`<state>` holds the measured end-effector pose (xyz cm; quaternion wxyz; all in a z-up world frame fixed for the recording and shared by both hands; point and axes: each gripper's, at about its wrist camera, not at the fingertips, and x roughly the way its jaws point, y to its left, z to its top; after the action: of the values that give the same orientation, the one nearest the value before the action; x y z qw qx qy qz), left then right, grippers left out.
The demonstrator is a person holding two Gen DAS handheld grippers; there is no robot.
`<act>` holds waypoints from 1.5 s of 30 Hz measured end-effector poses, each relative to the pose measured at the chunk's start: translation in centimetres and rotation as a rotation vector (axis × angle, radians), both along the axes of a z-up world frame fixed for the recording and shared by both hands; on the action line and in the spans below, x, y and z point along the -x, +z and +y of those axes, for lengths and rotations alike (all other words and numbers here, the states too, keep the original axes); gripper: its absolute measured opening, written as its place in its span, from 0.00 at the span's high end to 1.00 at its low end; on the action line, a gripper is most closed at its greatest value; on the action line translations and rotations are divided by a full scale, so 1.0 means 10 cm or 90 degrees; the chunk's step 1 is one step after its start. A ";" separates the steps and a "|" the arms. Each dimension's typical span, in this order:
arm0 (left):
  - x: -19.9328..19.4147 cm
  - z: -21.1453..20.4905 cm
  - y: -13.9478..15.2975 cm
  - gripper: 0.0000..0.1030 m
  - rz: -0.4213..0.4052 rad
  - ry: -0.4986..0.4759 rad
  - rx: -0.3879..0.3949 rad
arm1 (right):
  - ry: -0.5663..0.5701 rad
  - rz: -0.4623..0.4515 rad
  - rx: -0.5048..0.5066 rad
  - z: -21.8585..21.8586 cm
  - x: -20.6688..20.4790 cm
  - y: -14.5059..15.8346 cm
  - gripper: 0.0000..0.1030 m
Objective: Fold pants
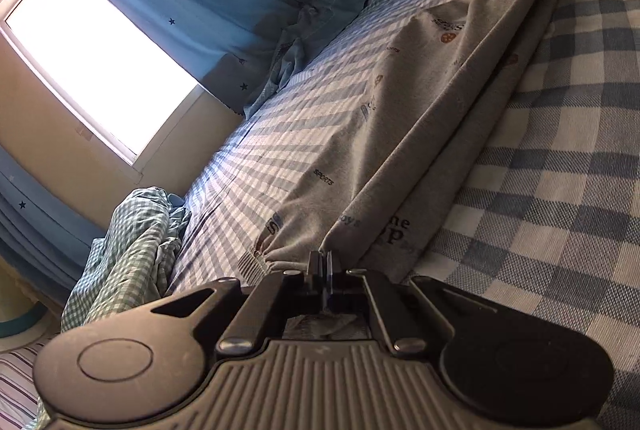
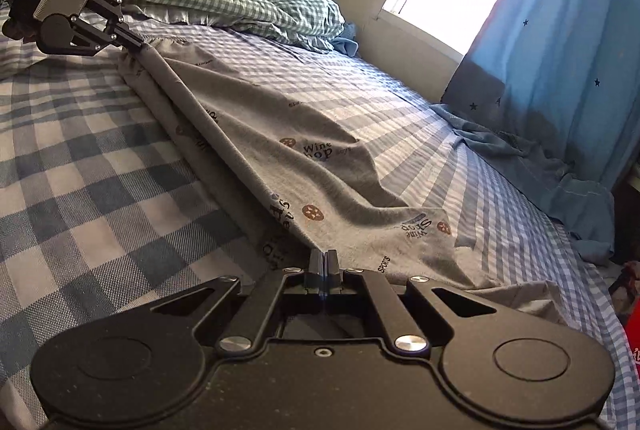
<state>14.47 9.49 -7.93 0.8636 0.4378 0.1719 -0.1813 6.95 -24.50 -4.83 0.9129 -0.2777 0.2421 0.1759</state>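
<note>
Pants (image 1: pixel 420 117): grey printed, stretched taut between both tongs over checked bedsheet (image 1: pixel 560 149).
Left gripper (image 1: pixel 320 262): clamped on lower-centre edge.
Right gripper (image 2: pixel 325 262): pinching opposite end.

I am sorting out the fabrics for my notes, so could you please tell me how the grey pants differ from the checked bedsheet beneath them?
The pants are plain grey with small printed words and round motifs; the bedsheet is blue-and-white checked. The pants are lifted along one taut edge between the left gripper and right gripper, both clamped on them; the bedsheet lies flat on the bed. The pants cover only a strip; the bedsheet spans the bed. Both are soft cloth.
</note>
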 end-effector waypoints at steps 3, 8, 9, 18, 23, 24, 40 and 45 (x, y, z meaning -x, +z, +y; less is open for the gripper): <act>-0.03 -0.01 -0.04 0.98 0.015 0.007 0.004 | -0.002 0.009 0.011 0.03 -0.02 -0.09 1.00; -0.08 0.03 0.06 0.72 0.068 0.046 0.057 | -0.026 0.027 -0.017 -0.02 -0.05 -0.17 0.94; -0.07 0.04 0.09 0.51 0.077 0.054 0.071 | -0.037 0.026 -0.032 -0.06 -0.05 -0.16 0.90; 0.13 -0.44 0.51 0.00 0.093 0.129 0.249 | -0.189 -0.019 -0.225 -0.70 0.25 0.05 0.13; 0.10 -1.29 0.67 0.00 0.129 0.069 0.319 | -0.258 -0.031 -0.274 -1.24 0.41 0.14 0.01; 0.08 -1.47 0.69 0.00 0.145 0.042 0.336 | -0.271 -0.031 -0.285 -1.35 0.45 0.15 0.01; -0.27 -3.44 0.38 0.08 0.375 -0.126 0.410 | -0.381 0.001 -0.335 -2.74 0.85 0.10 0.01; -0.37 -3.38 0.35 0.19 0.414 -0.087 0.443 | -0.349 0.028 -0.366 -2.99 0.37 0.26 0.01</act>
<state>18.18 -24.29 -4.44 0.8466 0.0536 0.3326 -0.4120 3.23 -54.38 -2.21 0.9612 0.0680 0.2673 -0.0076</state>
